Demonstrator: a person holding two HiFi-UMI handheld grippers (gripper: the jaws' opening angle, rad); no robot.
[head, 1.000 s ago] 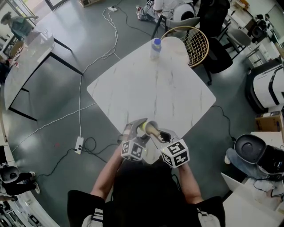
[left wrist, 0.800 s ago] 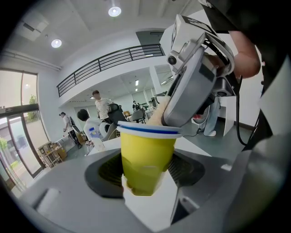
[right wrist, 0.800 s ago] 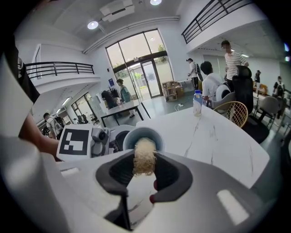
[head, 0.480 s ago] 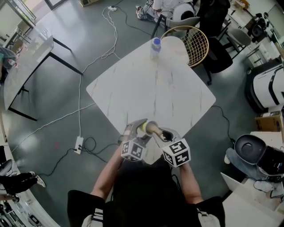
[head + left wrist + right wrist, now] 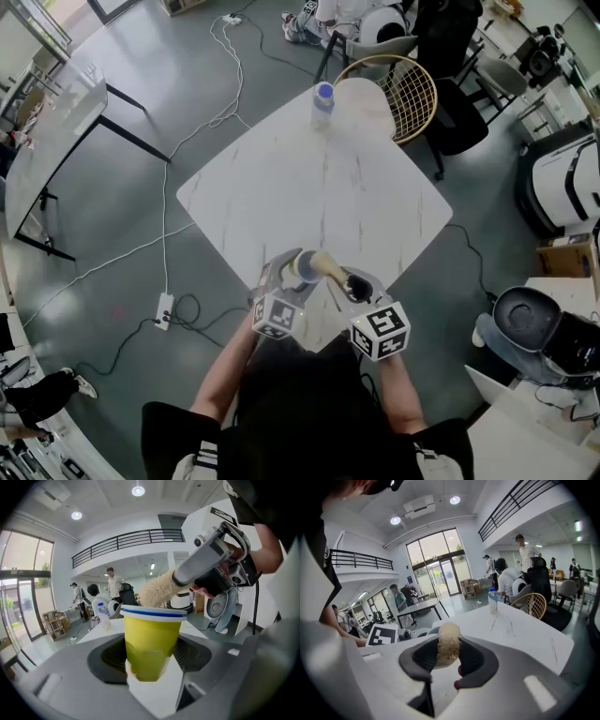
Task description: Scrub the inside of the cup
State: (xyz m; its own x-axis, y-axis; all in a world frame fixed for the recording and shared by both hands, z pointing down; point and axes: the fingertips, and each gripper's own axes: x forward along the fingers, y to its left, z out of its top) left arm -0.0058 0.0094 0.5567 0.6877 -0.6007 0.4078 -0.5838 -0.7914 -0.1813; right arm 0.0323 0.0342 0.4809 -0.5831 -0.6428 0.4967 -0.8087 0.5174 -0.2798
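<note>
Right gripper (image 5: 347, 284) eased back — brush (image 5: 157, 588) slants into upright cup (image 5: 151, 639) (left gripper's (image 5: 150, 665)).

The person is standing at the near corner of the white table (image 5: 319, 187), holding the left gripper (image 5: 286, 273) around a cup (image 5: 301, 267) that is lying tilted toward the right gripper (image 5: 352, 285). That gripper is clasping a brush (image 5: 325, 268), whose pale head is meeting the cup's mouth. A bottle (image 5: 322, 101) is standing at the far corner, near a wicker chair (image 5: 413, 94).
</note>
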